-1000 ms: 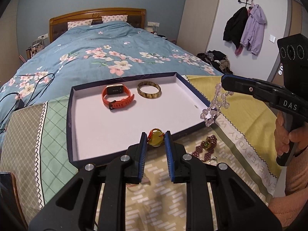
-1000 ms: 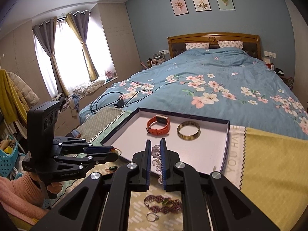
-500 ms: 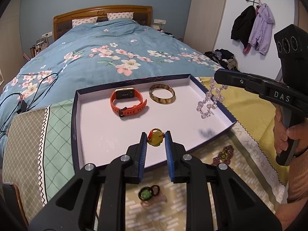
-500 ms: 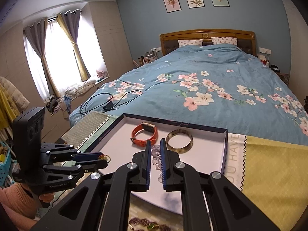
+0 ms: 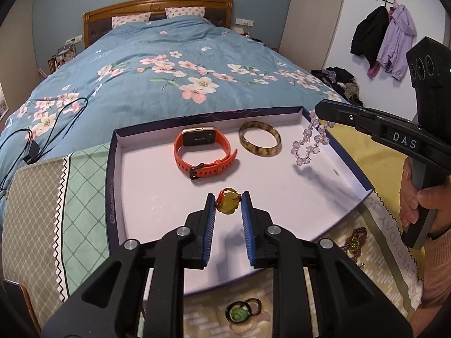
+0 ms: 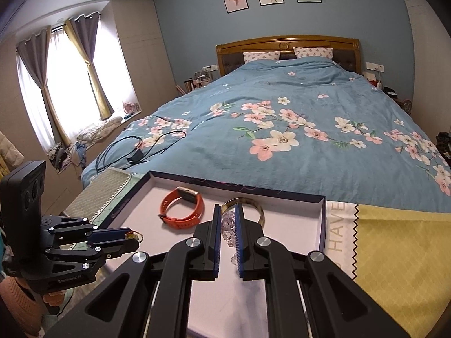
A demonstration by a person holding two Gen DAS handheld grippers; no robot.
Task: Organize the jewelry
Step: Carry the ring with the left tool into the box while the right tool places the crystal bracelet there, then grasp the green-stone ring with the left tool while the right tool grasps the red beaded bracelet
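A shallow dark-rimmed tray (image 5: 111,174) with a white floor lies at the foot of the bed. In it are an orange smartwatch (image 5: 204,152) and a tortoiseshell bangle (image 5: 259,138). My left gripper (image 5: 227,204) is shut on a yellow-green pendant with red cord (image 5: 227,202), held above the tray's near middle. My right gripper (image 6: 226,226) is shut on a clear bead bracelet (image 5: 308,143), which dangles over the tray's right side beside the bangle (image 6: 255,205). The left gripper also shows in the right wrist view (image 6: 132,236).
Outside the tray's near edge, on the patterned cloth (image 5: 39,211), lie a green-stone ring (image 5: 238,313) and a dark red bead piece (image 5: 353,243). A black cable (image 5: 36,138) lies on the floral duvet to the left. Coats (image 5: 380,39) hang on the right wall.
Both grippers have moved forward over the tray with their pieces. The bead bracelet went from outside the tray's right rim to above its floor near the bangle.
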